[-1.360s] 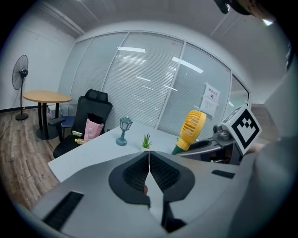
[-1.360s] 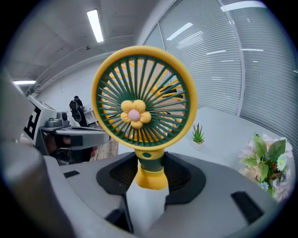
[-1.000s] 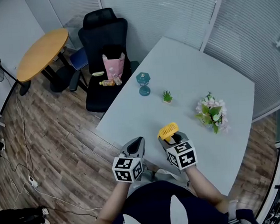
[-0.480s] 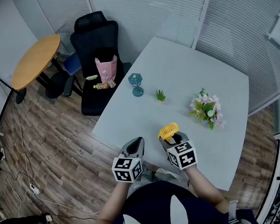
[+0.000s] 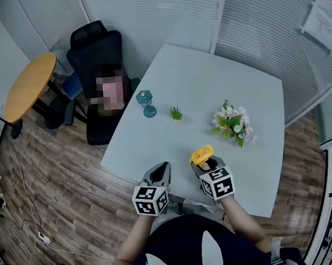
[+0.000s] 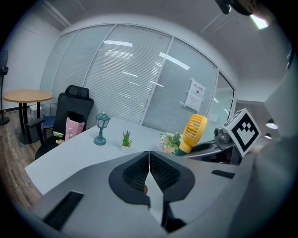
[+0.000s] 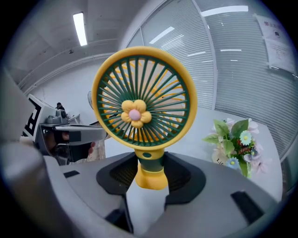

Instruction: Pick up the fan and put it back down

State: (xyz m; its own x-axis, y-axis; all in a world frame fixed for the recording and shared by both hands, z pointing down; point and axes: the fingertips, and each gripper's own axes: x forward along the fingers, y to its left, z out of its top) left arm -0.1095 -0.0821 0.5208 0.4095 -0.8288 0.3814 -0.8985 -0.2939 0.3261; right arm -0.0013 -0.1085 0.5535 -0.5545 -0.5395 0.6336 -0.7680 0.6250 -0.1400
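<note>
The right gripper [image 7: 150,179] is clasping the yellow fan [image 7: 143,109] by its stem, seemingly aloft. The left gripper [image 6: 149,160] is staying out of it, jaws pinched together on nothing. Next, I judge, comes lowering the fan upright onto the table [image 5: 208,92].

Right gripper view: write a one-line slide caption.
The right gripper clamps the yellow fan by its stem, with a flower bouquet on the table behind.

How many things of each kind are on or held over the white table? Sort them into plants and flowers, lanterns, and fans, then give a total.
Plants and flowers: 2 (small potted plant, flower bunch)
Lanterns: 1 (teal lantern)
Fans: 1 (yellow fan, gripped by its handle in the right tongs)
Total: 4
</note>
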